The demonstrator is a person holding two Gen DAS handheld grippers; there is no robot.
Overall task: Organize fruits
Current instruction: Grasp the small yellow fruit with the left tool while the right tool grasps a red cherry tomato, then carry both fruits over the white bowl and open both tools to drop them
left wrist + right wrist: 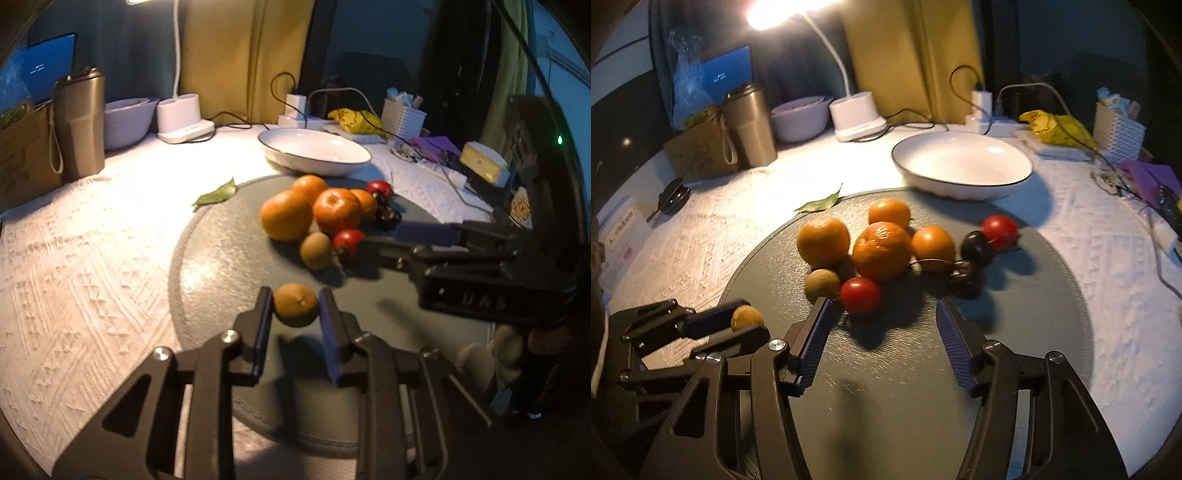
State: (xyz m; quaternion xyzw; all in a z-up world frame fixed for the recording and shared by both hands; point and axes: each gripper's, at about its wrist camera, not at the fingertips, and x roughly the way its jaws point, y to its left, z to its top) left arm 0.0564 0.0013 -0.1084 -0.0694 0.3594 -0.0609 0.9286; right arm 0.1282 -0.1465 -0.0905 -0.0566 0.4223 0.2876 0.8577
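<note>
On the round grey mat (1015, 332) lies a pile of several oranges (882, 250), a small brown-green fruit (822, 284), two red tomatoes (860, 295) and dark cherries (977, 248). My left gripper (295, 295) is shut on another small brown-green fruit (296, 305), apart from the pile at its near side. In the right wrist view, that left gripper (753, 319) and its fruit (747, 317) sit at the left. My right gripper (883, 304) stands open just short of the nearest tomato, pads not touching it. From the left wrist view, the right gripper (384, 236) reaches in from the right.
A white bowl (964, 184) with a dark rim stands behind the mat. A green leaf (822, 202) lies at the mat's far left edge. A metal tumbler (750, 125), lamp base (857, 114), chargers with cables (982, 103) and a white basket (1117, 133) line the back.
</note>
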